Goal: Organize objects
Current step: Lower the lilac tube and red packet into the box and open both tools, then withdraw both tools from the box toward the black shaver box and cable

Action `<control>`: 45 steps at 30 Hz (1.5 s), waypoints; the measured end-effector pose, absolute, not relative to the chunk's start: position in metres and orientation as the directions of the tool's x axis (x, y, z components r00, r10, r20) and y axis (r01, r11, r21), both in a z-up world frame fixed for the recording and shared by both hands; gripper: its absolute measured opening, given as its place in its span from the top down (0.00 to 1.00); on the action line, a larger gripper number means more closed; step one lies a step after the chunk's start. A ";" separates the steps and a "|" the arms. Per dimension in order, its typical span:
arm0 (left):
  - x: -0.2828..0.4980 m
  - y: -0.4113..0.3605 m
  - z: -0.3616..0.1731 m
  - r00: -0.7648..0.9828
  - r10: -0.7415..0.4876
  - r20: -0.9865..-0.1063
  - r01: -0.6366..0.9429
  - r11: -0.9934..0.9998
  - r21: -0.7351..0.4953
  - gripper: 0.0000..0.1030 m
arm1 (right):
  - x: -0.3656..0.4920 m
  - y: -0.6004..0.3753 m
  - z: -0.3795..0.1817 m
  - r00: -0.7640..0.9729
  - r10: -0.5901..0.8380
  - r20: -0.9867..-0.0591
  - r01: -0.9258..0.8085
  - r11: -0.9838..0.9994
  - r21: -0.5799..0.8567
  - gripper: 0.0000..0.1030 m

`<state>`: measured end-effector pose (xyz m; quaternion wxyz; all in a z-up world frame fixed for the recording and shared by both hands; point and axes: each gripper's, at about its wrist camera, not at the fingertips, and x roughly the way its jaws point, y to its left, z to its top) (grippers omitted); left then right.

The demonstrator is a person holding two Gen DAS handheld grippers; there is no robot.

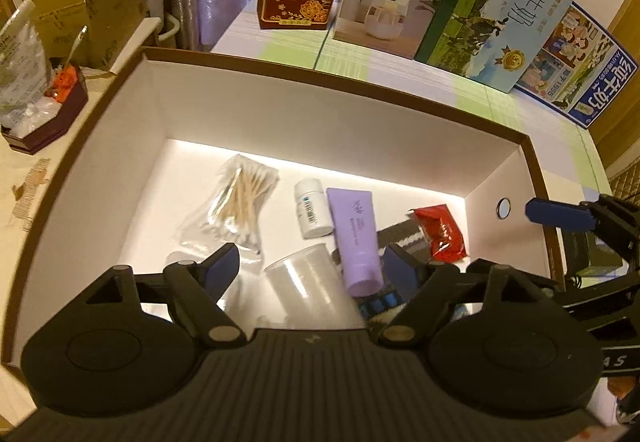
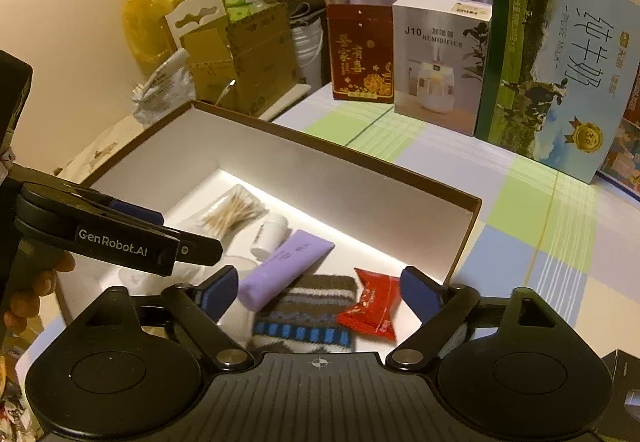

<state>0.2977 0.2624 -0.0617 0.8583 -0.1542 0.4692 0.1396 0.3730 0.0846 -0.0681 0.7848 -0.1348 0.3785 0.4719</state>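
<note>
Lying flat in the white-lined box (image 2: 280, 145), a lilac tube (image 2: 285, 269) overlaps a striped knit sock (image 2: 308, 318); both grippers' jaws gape wide, empty.

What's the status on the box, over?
Left gripper open, empty. Right gripper open, empty. Purple tube, sock, clear cup lie in box. Nothing blocking.

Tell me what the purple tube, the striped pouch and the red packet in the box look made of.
Purple tube: apparently soft plastic, matte, with a flat crimped end. Striped pouch: knitted yarn, ribbed stitches showing in brown, white and blue bands. Red packet: likely foil or plastic film, shiny and crinkled.
</note>
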 end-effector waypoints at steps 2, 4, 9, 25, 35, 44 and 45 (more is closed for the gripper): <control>0.291 0.261 -0.056 0.522 0.105 -0.847 -0.384 0.915 -0.124 0.25 | 0.368 0.082 -0.065 0.269 0.645 -0.715 -0.843 0.517 0.150 0.11; 0.285 0.259 -0.051 0.522 0.115 -0.845 -0.384 0.917 -0.112 0.23 | 0.362 0.079 -0.062 0.268 0.652 -0.710 -0.841 0.517 0.158 0.10; 0.269 0.247 -0.035 0.528 0.155 -0.835 -0.366 0.929 -0.060 0.17 | 0.350 0.069 -0.054 0.269 0.666 -0.695 -0.826 0.531 0.189 0.06; 0.216 0.203 -0.003 0.579 0.128 -0.806 -0.326 0.942 -0.084 0.16 | 0.305 0.020 -0.029 0.287 0.697 -0.657 -0.791 0.559 0.247 0.04; 0.196 0.157 -0.006 0.572 0.087 -0.815 -0.283 0.954 -0.097 0.15 | 0.282 -0.026 -0.025 0.292 0.697 -0.655 -0.770 0.577 0.271 0.03; 0.196 0.108 -0.009 0.569 0.044 -0.821 -0.232 0.967 -0.109 0.15 | 0.281 -0.081 -0.026 0.311 0.675 -0.668 -0.736 0.617 0.281 0.03; 0.198 0.103 -0.010 0.568 0.037 -0.822 -0.225 0.968 -0.112 0.15 | 0.283 -0.088 -0.026 0.317 0.671 -0.670 -0.729 0.624 0.281 0.03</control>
